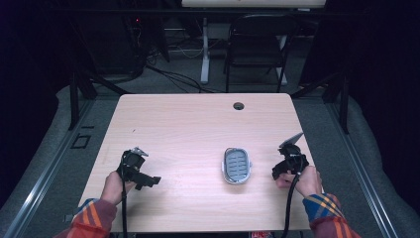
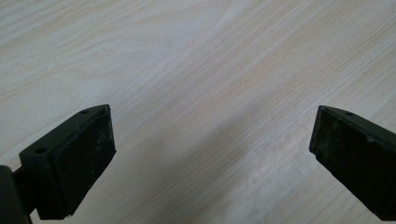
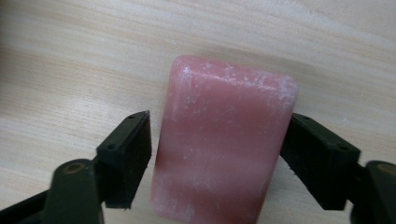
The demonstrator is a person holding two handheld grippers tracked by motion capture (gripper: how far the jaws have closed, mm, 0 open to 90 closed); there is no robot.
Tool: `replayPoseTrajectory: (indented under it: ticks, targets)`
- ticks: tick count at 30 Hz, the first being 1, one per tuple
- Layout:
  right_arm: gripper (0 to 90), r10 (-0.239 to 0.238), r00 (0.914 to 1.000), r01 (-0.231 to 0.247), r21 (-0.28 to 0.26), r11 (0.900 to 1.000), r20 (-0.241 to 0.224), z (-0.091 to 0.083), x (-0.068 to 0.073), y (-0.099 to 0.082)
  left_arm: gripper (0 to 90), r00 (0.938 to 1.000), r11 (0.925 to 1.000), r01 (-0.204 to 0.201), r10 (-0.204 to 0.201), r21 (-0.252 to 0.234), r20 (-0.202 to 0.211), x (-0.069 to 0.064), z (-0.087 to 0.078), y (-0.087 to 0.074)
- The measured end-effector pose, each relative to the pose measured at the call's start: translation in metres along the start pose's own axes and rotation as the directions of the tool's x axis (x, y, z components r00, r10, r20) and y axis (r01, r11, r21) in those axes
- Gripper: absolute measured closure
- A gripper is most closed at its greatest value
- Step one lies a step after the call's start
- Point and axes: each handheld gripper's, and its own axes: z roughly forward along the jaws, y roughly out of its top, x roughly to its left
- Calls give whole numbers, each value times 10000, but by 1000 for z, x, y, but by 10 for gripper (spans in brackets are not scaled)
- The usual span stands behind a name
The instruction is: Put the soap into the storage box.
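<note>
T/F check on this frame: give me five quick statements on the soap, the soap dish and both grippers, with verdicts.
1. A pink soap bar sits between the jaws of the right gripper. True.
2. The left gripper holds a sponge. False: its jaws stand wide apart over bare table.
3. The soap dish already has the soap in it. False: the dish is empty.
4. The dish lies between the two grippers on the table. True.
5. The soap bar is blue. False: it is pink with whitish scuffs.

The pink soap bar [image 3: 219,144] runs off the right gripper view's bottom edge, its near end unseen.
</note>
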Motion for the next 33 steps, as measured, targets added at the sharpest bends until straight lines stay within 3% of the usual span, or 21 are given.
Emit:
replayPoseTrajectory:
  ticks: [9,17,18,20,23,33]
  targets:
    - [323,268,9996,-267,-195,9995,79,3,2,0,2,10000,10000,-15,15,23,-19,0,0,0]
    - [340,-14,9998,14,-3,10000,205,2,3,1,2,10000,10000,-34,35,52,-27,0,0,0]
    - [341,114,9999,-111,-225,9997,108,4,3,0,2,10000,10000,-35,35,61,-28,0,0,0]
    - [341,-134,9995,131,92,9999,270,2,3,1,2,10000,10000,-35,35,66,-28,0,1,0]
    - [344,4,9998,-1,-133,9999,214,5,5,0,2,10000,10000,-31,31,71,-13,-1,1,0]
    - [363,-177,9992,178,-42,9998,352,5,5,1,2,10000,10000,-39,39,75,-17,-1,0,0]
